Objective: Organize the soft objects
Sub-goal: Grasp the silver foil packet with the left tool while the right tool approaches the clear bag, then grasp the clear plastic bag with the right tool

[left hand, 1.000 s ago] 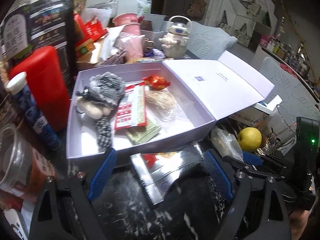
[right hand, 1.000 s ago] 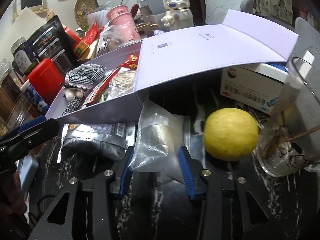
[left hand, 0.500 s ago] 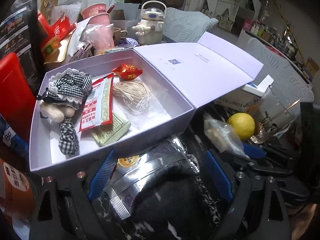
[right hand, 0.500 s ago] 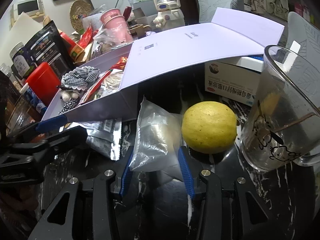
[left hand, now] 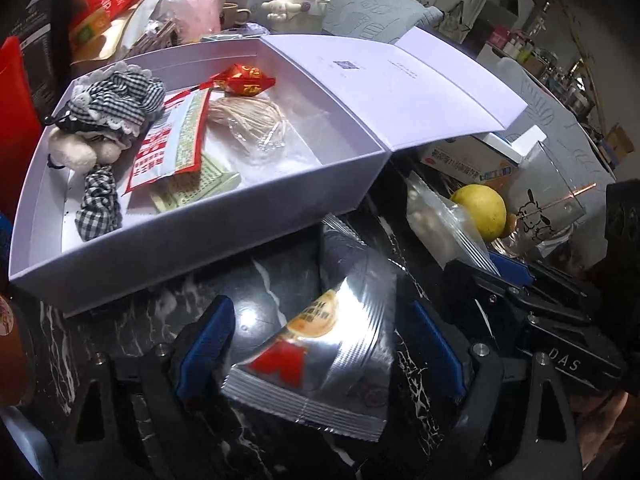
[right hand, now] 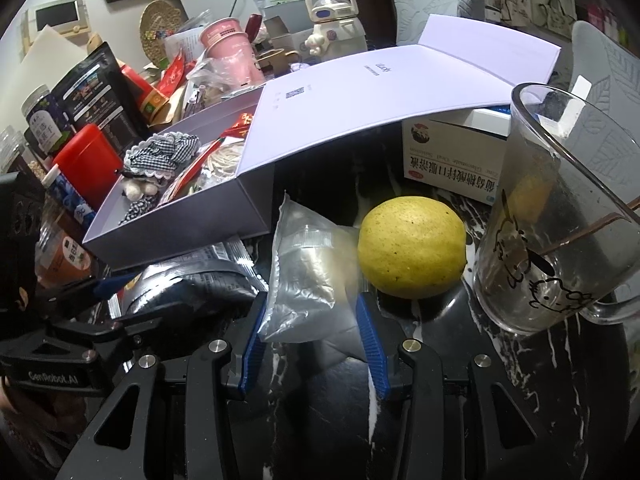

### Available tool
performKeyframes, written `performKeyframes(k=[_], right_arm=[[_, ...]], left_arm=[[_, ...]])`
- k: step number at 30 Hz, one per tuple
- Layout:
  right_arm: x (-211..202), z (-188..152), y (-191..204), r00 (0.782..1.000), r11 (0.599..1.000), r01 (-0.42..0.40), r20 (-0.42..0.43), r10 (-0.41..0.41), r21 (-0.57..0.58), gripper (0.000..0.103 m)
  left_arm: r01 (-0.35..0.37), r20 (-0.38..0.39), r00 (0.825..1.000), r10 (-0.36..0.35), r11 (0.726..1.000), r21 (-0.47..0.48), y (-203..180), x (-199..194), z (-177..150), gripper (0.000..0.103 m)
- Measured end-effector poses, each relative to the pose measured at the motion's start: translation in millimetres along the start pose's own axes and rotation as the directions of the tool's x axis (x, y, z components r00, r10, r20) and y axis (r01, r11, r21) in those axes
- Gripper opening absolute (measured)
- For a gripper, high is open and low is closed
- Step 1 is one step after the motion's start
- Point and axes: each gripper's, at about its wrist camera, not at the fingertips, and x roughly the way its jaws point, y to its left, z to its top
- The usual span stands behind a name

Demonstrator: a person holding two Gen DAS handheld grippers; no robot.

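Jaws of the left gripper spread wide, straddling a silver snack packet on the worktop, ungripped. Right gripper jaws pinch a clear zip bag, presumably for the open box ahead.

Left gripper gapes wide; right gripper pinches narrow.
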Motion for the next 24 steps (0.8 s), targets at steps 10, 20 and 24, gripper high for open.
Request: performKeyframes(k=[10, 20, 24], right_arm=[[11, 4, -6, 1.000, 1.000, 0.011, -0.003, -0.011, 0.016, 0.048], [-9, -10, -4, 1.000, 1.000, -0.002, 0.022, 0.002, -0.007, 0.030], [-21, -24, -3, 1.000, 1.000, -0.008, 0.009, 0.008, -0.015, 0.030]], left_arm=[[-0.051, 0.015, 0.999, 0.050, 0.998, 0.040, -12, 8, 1, 0.056], [-0.077, 0.024, 0.997, 0.077, 0.997, 0.022, -19, -7, -23, 0.051], [-0.067, 0.028, 0.997, 0.067, 0.998, -0.002, -16, -20, -39, 0.051]])
